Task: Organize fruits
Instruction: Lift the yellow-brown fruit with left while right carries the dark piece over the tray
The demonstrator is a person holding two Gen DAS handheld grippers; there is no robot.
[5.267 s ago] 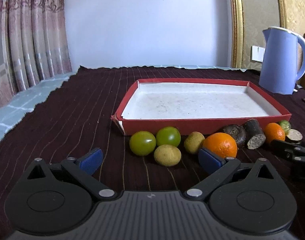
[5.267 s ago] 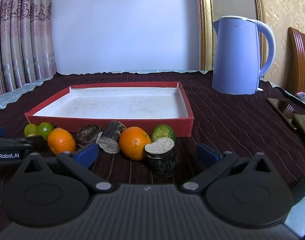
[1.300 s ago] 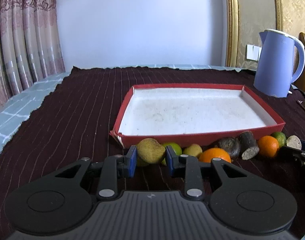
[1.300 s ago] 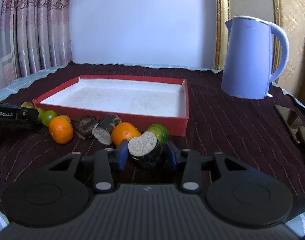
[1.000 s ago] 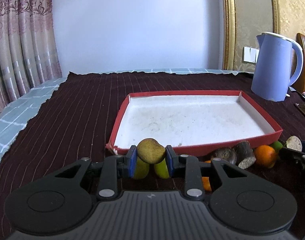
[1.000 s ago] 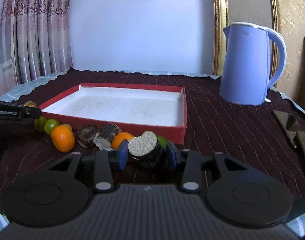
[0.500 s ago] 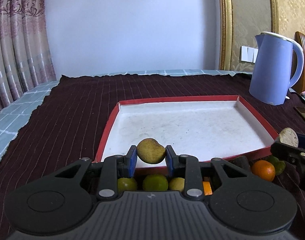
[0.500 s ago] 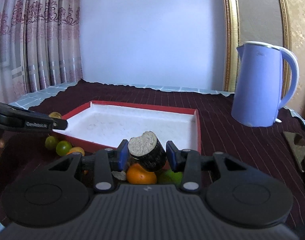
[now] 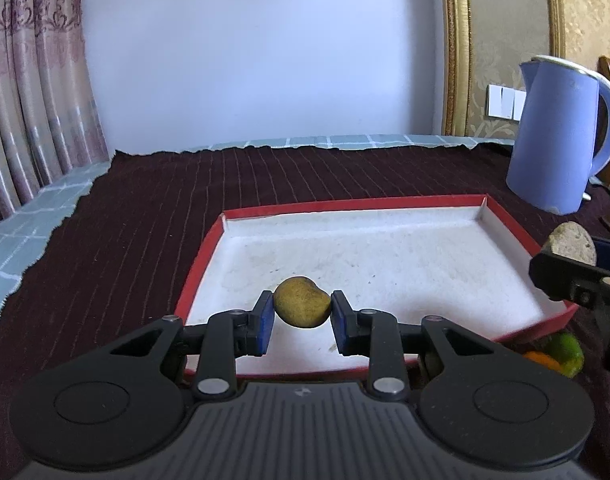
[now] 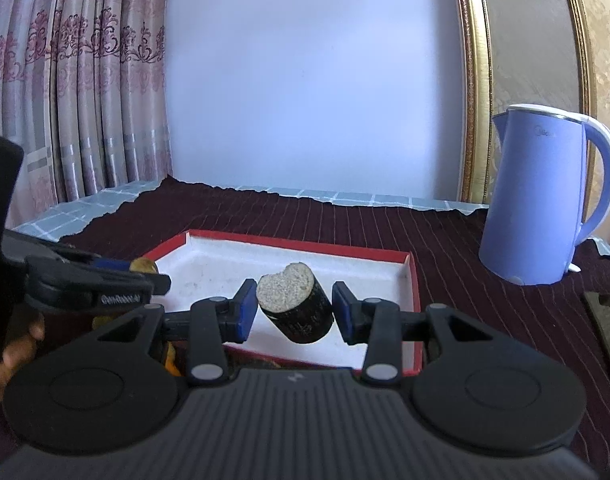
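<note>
Moved: both grippers have risen from the fruit row and now hang over the red tray [image 9: 509, 222].
Yellow-brown fruit [image 9: 302, 306]: pinched between the left gripper [image 9: 303, 322] pads, above the tray's near-left floor.
Dark cut chunk [image 10: 295, 307]: clamped in the right gripper [image 10: 293, 314], pale face up, over the tray's near edge.
Green fruit [image 9: 567, 354]: on the cloth beside the tray.
Kettle [image 10: 541, 196]: blue, beyond the tray's right side.

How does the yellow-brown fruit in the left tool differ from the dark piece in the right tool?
The small yellow-brown rounded fruit is whole and smooth; the dark-skinned cylindrical piece is cut, showing a pale grainy face. The fruit is lumpy and round, while the piece is a tilted stub. Both are clamped between blue pads above the red-rimmed white tray.
</note>
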